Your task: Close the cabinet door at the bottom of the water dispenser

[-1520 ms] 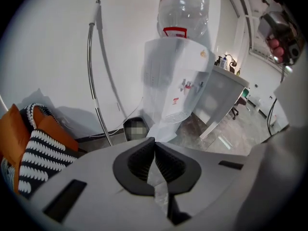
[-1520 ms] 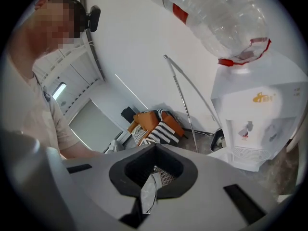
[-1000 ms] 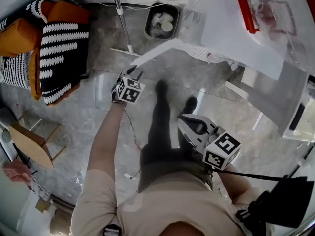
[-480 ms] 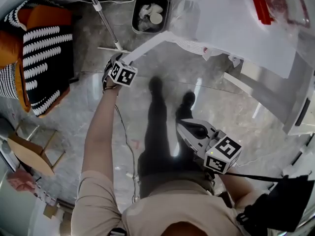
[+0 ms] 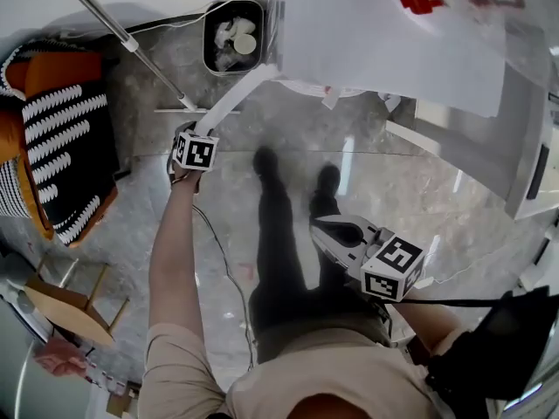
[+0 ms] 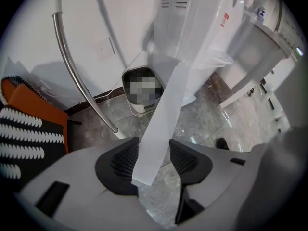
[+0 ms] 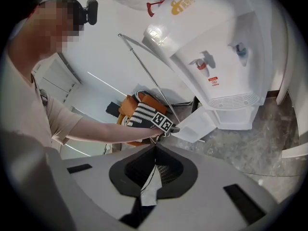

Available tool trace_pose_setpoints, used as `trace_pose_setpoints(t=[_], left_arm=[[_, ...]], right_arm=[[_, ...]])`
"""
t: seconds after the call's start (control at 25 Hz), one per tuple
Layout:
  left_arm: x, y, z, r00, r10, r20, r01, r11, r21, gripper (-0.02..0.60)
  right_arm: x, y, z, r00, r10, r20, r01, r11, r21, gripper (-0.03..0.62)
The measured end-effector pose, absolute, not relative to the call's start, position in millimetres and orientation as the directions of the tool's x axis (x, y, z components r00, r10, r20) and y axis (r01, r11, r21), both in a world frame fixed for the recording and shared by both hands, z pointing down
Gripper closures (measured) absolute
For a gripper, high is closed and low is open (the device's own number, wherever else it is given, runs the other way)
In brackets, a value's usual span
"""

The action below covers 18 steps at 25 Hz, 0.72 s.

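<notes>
At the foot of the water dispenser point(image 7: 219, 52): cabinet door point(image 6: 162, 105) stands swung out, its free edge toward the person.
Left gripper point(image 6: 153, 161): points steeply down, jaws apart and just closing a little; the door's free edge sits between them, not pinched.
Right gripper point(image 7: 155, 171): jaws together, well back from the door.
Key relation: left is nearer; the door's length runs away from it toward the cabinet, so the push likely goes that way.

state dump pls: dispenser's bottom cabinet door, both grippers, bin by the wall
cabinet door: open, swung out from the water dispenser base.
left gripper: fingers apart, just been closing, door's edge between them, not clamped.
right gripper: fingers together, empty.
waste bin: no lid, white rubbish inside.
</notes>
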State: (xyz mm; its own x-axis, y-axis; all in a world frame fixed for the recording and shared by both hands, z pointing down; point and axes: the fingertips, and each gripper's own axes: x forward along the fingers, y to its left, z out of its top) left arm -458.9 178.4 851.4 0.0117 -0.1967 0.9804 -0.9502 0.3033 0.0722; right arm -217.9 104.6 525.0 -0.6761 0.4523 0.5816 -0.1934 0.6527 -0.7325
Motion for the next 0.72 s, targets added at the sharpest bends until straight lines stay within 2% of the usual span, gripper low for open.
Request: trace_pose_setpoints(t=[0.24, 0.4, 0.72], left_arm=[[-429, 186, 854, 0.062, -0.126, 0.990, -0.950, 0.298, 0.098, 0.387], [-388, 194, 864, 0.006, 0.012, 1.000, -0.996, 0.092, 0.005, 0.396], [-372, 181, 869, -0.027, 0.082, 0.996, -0.987, 0.155, -0.039, 0.385]], right_arm=[[-208, 98, 537, -0.679, 0.448, 0.582, -0.213, 0.637, -0.740, 0.582], [-196, 92, 538, -0.684, 0.446, 0.578, -0.219, 0.630, -0.745, 0.582], [-160, 73, 544, -0.711, 0.384, 0.589, -0.281, 0.613, -0.738, 0.582]])
